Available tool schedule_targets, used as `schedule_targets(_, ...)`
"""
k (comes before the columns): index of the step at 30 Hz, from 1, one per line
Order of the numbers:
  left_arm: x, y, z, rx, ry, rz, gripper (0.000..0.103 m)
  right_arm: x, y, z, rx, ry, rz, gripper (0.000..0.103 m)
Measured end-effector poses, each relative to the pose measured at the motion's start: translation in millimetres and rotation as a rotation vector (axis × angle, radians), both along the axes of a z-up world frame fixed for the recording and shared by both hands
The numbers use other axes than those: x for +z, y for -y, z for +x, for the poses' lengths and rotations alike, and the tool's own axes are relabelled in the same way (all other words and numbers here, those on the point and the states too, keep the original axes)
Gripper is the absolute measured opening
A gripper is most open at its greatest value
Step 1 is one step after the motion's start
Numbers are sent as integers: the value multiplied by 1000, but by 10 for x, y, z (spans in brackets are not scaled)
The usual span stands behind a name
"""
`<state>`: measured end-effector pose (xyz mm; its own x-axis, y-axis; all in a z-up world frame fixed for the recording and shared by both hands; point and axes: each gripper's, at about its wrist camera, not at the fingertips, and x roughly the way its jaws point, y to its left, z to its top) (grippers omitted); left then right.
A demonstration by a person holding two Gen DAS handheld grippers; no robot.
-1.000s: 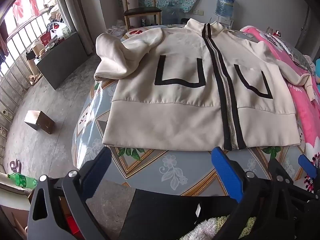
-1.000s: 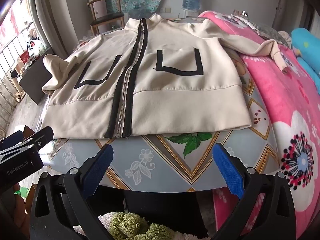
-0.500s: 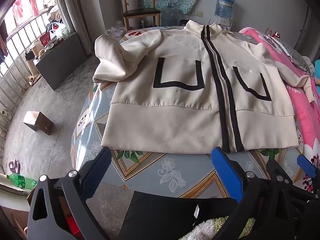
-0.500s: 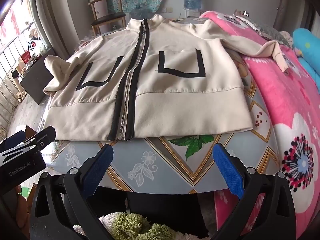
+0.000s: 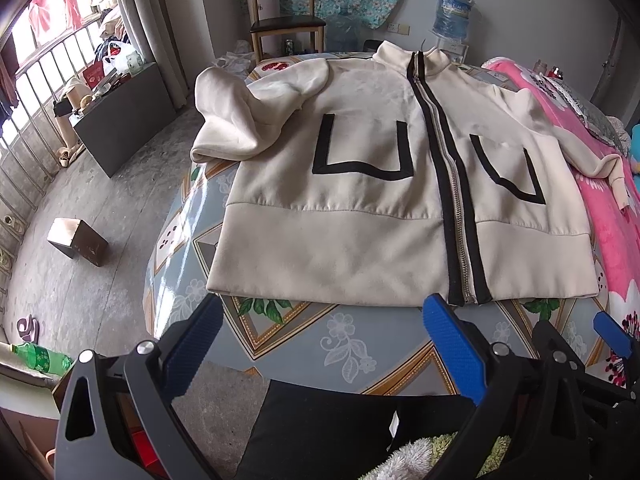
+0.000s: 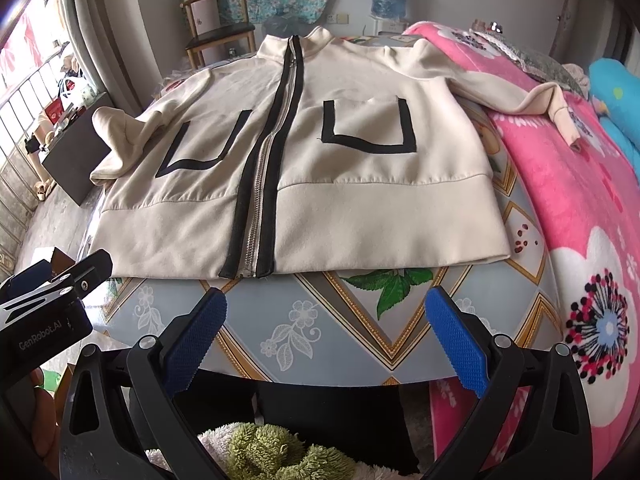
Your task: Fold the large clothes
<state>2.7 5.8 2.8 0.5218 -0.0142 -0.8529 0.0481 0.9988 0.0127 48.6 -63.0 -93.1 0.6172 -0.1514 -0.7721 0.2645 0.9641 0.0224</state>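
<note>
A cream zip jacket (image 5: 360, 192) with black trim and two black pocket outlines lies flat, front up, on a bed with a floral sheet (image 5: 352, 344). It also shows in the right wrist view (image 6: 344, 184). Its left sleeve (image 5: 236, 120) is bunched at the bed's edge. Its right sleeve (image 6: 516, 92) stretches onto a pink blanket (image 6: 568, 184). My left gripper (image 5: 320, 340) is open and empty, just short of the hem. My right gripper (image 6: 326, 332) is open and empty near the hem below the zip. The left gripper's body (image 6: 44, 300) shows in the right wrist view.
A wooden chair (image 5: 286, 24) and a water jug (image 5: 452, 10) stand behind the bed. A dark cabinet (image 5: 124, 116) and a small wooden box (image 5: 78, 236) are on the floor to the left. A blue pillow (image 6: 616, 92) lies at the far right.
Both grippers have moved slightly forward toward the jacket's hem. The jacket has not moved.
</note>
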Motion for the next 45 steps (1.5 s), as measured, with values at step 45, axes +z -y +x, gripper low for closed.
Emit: schedule_targets(45, 0, -66, 28, 18, 12, 13, 98, 40, -41, 55, 1, 14, -21, 96)
